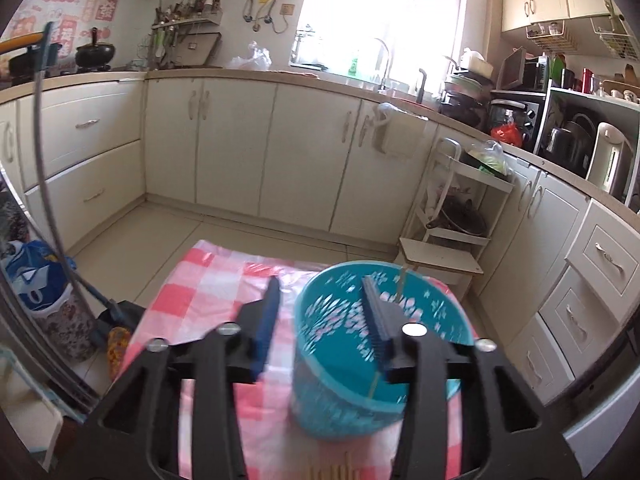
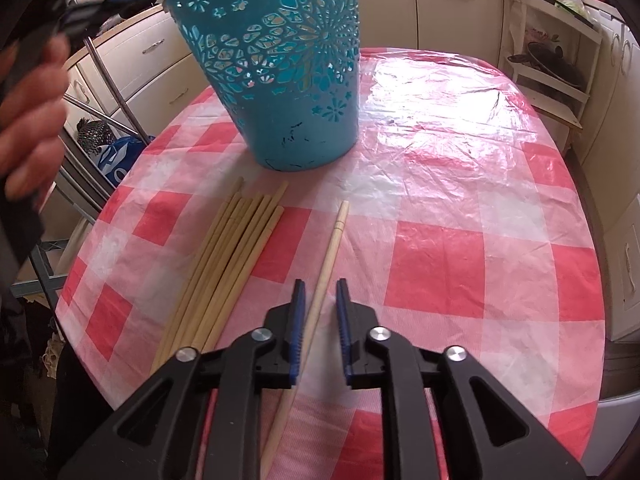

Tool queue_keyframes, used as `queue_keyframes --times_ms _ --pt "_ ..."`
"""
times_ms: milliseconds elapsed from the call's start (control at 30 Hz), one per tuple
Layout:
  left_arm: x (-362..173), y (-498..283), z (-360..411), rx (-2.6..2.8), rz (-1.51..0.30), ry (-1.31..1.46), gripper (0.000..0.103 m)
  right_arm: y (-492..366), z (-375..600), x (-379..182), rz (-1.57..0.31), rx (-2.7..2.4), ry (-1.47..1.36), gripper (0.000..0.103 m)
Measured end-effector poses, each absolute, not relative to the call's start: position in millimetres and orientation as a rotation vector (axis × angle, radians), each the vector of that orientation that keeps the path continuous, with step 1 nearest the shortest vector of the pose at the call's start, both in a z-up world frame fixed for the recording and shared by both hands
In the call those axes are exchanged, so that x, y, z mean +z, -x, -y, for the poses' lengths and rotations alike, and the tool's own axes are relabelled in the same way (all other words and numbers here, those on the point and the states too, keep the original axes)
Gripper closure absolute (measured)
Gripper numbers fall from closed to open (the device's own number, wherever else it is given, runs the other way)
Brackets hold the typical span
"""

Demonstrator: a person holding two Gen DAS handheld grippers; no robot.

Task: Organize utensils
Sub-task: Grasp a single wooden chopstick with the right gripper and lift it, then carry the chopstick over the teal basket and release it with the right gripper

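Two grippers are at work over a table (image 2: 460,216) covered in a pink-and-white checked plastic cloth. On it stands a teal basket (image 2: 276,64) with flower cut-outs, upright, toward the far side. Just in front of the basket lies a bundle of wooden chopsticks (image 2: 228,264), side by side and touching one another, and a little to their right lies a single chopstick (image 2: 326,268) by itself, flat on the cloth.

Over that lone stick sits the right gripper (image 2: 320,284), pointing steeply down; its jaws stand slightly apart with the stick running between them, and the blue pads do not appear to press on it (a sliver of cloth shows on each side).

Meanwhile the left gripper (image 1: 322,284) hovers at the basket's rim, jaws roughly half open and gripping nothing. A chopstick in the basket (image 1: 401,282) leans against the basket's far wall, its top poking above the rim.

A hand (image 2: 30,120) shows blurred at the left edge of the right camera's view.
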State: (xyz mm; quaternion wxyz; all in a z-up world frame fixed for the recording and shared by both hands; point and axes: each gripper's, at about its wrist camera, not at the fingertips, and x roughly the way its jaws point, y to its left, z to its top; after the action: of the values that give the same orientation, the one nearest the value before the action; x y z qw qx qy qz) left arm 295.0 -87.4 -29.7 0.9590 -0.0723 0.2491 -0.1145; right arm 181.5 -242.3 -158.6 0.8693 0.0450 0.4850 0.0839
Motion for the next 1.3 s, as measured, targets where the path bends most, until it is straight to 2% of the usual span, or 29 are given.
queue_keyframes --times_ms 100,200,233,267,433,600,733,867,1000,1100,1300 --pt "-39 -275 74 -0.213 -0.544 0.128 0.051 -179 231 -159 -1.002 0.159 -0.012 0.081" --pt "-52 -259 62 -0.196 -0.594 0.112 0.045 -177 222 -160 -0.988 0.132 0.071 0.086" --pt "-57 -254 58 -0.192 -0.609 0.110 0.043 -177 224 -160 -0.991 0.128 0.053 0.094" --pt "-61 -250 54 -0.191 -0.622 0.110 0.042 -177 228 -160 -0.995 0.124 0.032 0.097" --pt "-83 -232 31 -0.184 -0.702 0.126 0.040 -170 257 -147 -0.982 0.154 -0.197 0.097" --pt "-102 -219 11 -0.170 -0.758 0.153 0.037 -162 287 -78 -0.739 0.316 -0.526 0.097" --pt "-111 -214 5 -0.172 -0.790 0.197 0.036 -193 285 -9 -0.499 0.328 -0.544 0.097" --pt "-105 -208 8 -0.187 -0.776 0.208 0.036 -248 264 25 -0.333 0.272 -0.493 0.097" --pt "-92 -204 13 -0.192 -0.748 0.193 0.032 -301 248 16 -0.330 0.174 -0.454 0.097" --pt "-87 -202 15 -0.187 -0.729 0.167 0.030 -328 239 -3 -0.397 0.114 -0.440 0.097" --pt "-91 -204 14 -0.178 -0.737 0.165 0.030 -318 225 -19 -0.427 0.116 -0.344 0.094"
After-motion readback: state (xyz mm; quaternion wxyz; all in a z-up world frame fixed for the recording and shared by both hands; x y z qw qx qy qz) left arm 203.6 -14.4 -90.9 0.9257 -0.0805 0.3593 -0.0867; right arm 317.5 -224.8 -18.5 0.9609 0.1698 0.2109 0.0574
